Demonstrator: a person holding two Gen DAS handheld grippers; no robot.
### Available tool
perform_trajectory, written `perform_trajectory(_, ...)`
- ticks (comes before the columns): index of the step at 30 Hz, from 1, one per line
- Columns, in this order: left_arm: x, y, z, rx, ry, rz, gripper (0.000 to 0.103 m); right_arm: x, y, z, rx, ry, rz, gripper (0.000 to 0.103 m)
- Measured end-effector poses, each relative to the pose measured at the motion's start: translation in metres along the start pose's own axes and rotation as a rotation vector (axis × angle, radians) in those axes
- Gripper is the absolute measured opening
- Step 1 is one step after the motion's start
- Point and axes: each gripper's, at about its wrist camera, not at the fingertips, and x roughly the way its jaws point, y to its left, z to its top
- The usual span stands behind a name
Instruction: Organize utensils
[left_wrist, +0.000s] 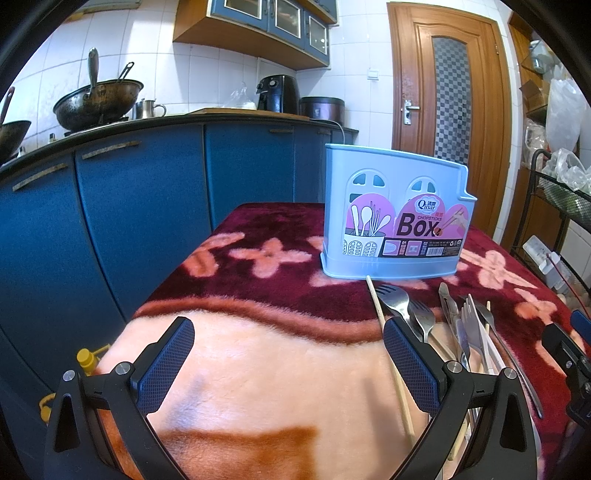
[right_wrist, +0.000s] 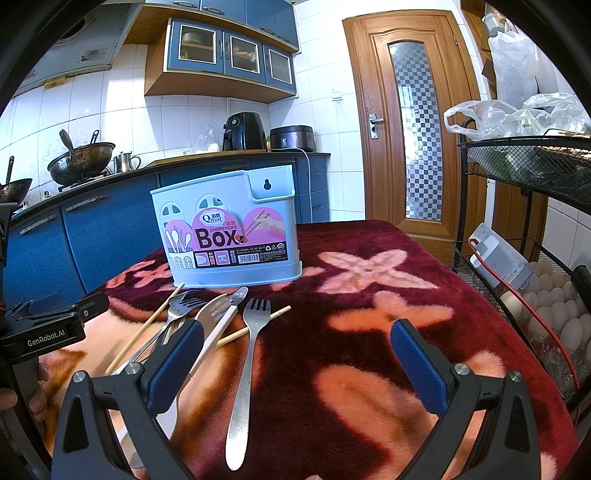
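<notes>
A light blue chopsticks box (left_wrist: 393, 210) (right_wrist: 229, 236) stands upright on the red and pink flowered blanket (left_wrist: 258, 354) (right_wrist: 369, 332). In front of it lies a loose pile of utensils: metal forks (left_wrist: 421, 315), a slotted spatula (left_wrist: 393, 295), wooden chopsticks (left_wrist: 388, 350) and white ones. In the right wrist view a long steel fork (right_wrist: 245, 365) lies nearest, with chopsticks (right_wrist: 147, 325) to its left. My left gripper (left_wrist: 288, 350) is open over bare blanket, left of the pile. My right gripper (right_wrist: 295, 354) is open too, its left finger (right_wrist: 177, 365) over the pile.
Blue kitchen cabinets (left_wrist: 140, 206) with a dark counter, woks (left_wrist: 98, 99) and appliances run behind the table. A wooden door (right_wrist: 410, 122) stands at the back right. A black wire rack (right_wrist: 535, 258) with eggs and plastic bags sits close to the table's right edge.
</notes>
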Motion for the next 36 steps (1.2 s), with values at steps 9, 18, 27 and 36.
perform_trajectory(9, 0.000, 0.000, 0.000, 0.000, 0.000, 0.000, 0.102, 0.000, 0.000, 0.000, 0.000, 0.000, 0.000, 0.103)
perform_trajectory(18, 0.001, 0.000, 0.001, 0.000, 0.000, 0.001, 0.102, 0.000, -0.001, -0.001, 0.006, 0.007, 0.000, 0.103)
perform_trajectory(27, 0.003, 0.001, 0.002, -0.002, 0.024, -0.009, 0.102, 0.008, -0.005, 0.005, 0.028, 0.080, 0.023, 0.103)
perform_trajectory(36, 0.022, -0.005, 0.013, 0.031, 0.145, -0.059, 0.102, 0.028, -0.006, 0.014, 0.015, 0.247, 0.010, 0.103)
